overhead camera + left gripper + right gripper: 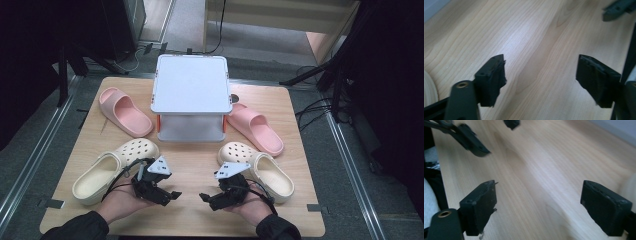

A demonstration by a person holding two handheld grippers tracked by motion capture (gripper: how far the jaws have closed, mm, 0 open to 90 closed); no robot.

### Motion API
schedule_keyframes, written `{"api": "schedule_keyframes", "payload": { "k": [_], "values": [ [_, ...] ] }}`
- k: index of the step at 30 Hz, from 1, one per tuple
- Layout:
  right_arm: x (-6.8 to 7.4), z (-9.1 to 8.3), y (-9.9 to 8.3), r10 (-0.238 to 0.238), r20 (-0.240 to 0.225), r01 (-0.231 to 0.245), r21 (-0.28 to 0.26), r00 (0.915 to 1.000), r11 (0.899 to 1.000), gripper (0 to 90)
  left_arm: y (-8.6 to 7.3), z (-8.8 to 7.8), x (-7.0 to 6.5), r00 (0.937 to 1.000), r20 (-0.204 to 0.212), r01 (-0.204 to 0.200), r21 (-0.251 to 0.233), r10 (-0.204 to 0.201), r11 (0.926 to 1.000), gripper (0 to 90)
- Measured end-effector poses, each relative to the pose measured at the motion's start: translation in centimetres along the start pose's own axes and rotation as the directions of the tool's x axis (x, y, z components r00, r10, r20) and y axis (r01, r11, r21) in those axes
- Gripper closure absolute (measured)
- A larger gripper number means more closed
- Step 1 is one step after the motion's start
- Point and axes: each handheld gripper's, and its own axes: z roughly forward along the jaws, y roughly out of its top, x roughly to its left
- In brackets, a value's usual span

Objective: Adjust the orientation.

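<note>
Now both tools, left tool [172, 196] & right tool [204, 197], gape wide, empty, tips facing, above bare surface [192, 155] btw two clogs [112, 170].

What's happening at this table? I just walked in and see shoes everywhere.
A person holds a two-jaw gripper in each hand over the near edge of the wooden table. The left gripper and right gripper both have open jaws with nothing between them. A cream clog lies beside the left hand, another cream clog beside the right. Two pink slides flank a white two-tier rack at the back. No shoe is held.
</note>
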Motion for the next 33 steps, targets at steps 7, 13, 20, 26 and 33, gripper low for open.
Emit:
{"api": "schedule_keyframes", "payload": {
  "k": [7,13,20,26,33],
  "values": [
    [-0.9,-0.5,0.3,0.058,-0.02,-0.058,-0.004,0.9981,0.998,28.1,0.4,-0.8,-0.2,0.9989,0.001,-0.047,0.003,0.047,0.9989,24.8],
    [-0.8,-1.1,0.7,0.05,-0.016,-0.051,-0.033,0.9986,0.998,37.6,0.5,-1.6,0.2,0.9982,0.059,0.003,-0.016,-0.002,0.9999,37.8],
    [-1.0,-0.8,0.8,0.069,-0.052,-0.068,0.02,0.9963,0.998,44.9,0.3,-2.1,0.6,0.9978,0.063,0.022,-0.004,-0.022,0.9997,41.6],
    [-1.1,-0.6,1.1,0.057,-0.06,-0.056,0.014,0.9966,0.998,44.7,-0.2,-2.8,1.3,0.9978,0.041,0.052,0.006,-0.052,0.9986,42.0],
    [-1.4,-0.4,1.5,0.073,-0.093,-0.074,-0.004,0.9929,0.997,45.2,-0.8,-3.8,2.0,0.9971,0.032,0.07,0.005,-0.07,0.9976,42.2]
  ]
}}
